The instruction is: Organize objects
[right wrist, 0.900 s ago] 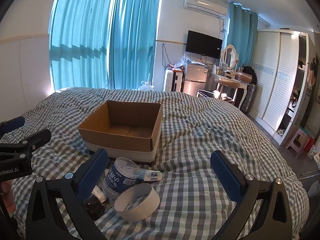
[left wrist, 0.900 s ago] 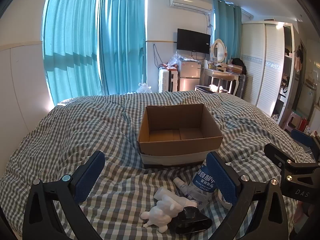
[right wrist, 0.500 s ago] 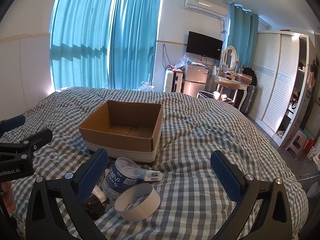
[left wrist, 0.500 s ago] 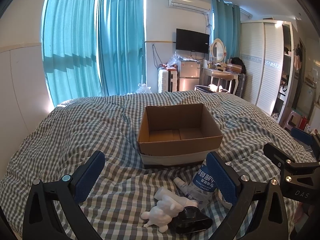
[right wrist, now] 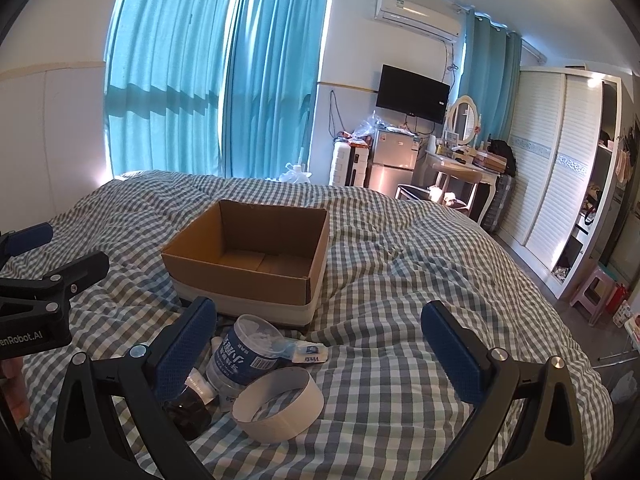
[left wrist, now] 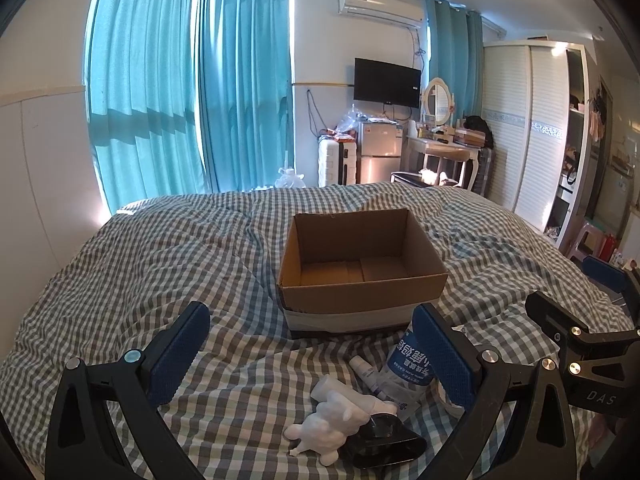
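Left gripper (left wrist: 310, 354): jaws spread wide with nothing between the blue pads; it hangs over the near edge of the bed, tilted down toward the clutter.
Checked duvet (left wrist: 160, 264): grey-and-white gingham, rumpled, covering the whole bed.
White animal figurine (left wrist: 330, 426): lies on its side on the duvet in front of the box, touching a dark bottle.
Dark bottle (left wrist: 384, 440): on its side, just right of the figurine.
Small white tube (left wrist: 364, 370): lies between the figurine and the clear plastic bottle.
Clear plastic bottle (left wrist: 408, 372): blue label, lying down with its base toward the box — partly hidden behind the left gripper's right pad.
Cardboard box (left wrist: 360, 276): open, standing upright mid-bed, nothing seen inside; the objects all lie just outside its near wall.
White ring band (right wrist: 280, 404): a wide paper hoop resting on the duvet, touching the clear plastic bottle.
Tissue packet (right wrist: 308, 354): small, beside the bottle's mouth.
Right gripper (right wrist: 316, 354): jaws wide apart — empty, poised above the same pile.
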Available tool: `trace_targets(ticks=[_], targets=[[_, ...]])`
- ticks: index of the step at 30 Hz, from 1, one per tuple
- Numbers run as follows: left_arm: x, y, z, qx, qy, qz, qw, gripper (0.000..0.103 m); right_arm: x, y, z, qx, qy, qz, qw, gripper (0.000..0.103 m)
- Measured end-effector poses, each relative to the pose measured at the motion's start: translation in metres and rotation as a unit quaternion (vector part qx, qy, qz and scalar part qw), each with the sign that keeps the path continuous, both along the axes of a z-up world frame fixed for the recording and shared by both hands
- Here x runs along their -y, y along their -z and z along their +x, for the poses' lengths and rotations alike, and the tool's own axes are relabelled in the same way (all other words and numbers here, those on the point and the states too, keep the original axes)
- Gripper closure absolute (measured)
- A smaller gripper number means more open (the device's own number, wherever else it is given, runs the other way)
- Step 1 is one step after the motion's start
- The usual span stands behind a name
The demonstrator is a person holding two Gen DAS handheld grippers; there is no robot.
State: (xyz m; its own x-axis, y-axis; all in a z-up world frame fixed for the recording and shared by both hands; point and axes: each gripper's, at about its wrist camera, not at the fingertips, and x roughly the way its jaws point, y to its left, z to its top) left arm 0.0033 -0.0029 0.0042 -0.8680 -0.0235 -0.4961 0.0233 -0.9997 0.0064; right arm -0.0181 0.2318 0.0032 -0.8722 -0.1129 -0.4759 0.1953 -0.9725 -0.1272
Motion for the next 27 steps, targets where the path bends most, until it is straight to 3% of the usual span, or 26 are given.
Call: trace_targets(ticks=[27], targets=[[0.0020, 0.0030, -0.0003, 0.004, -0.005, -0.001, 1.0000, 0.000, 0.0011, 0.0011, 0.0003, 0.001, -0.001, 0.002, 1.000, 0.000]])
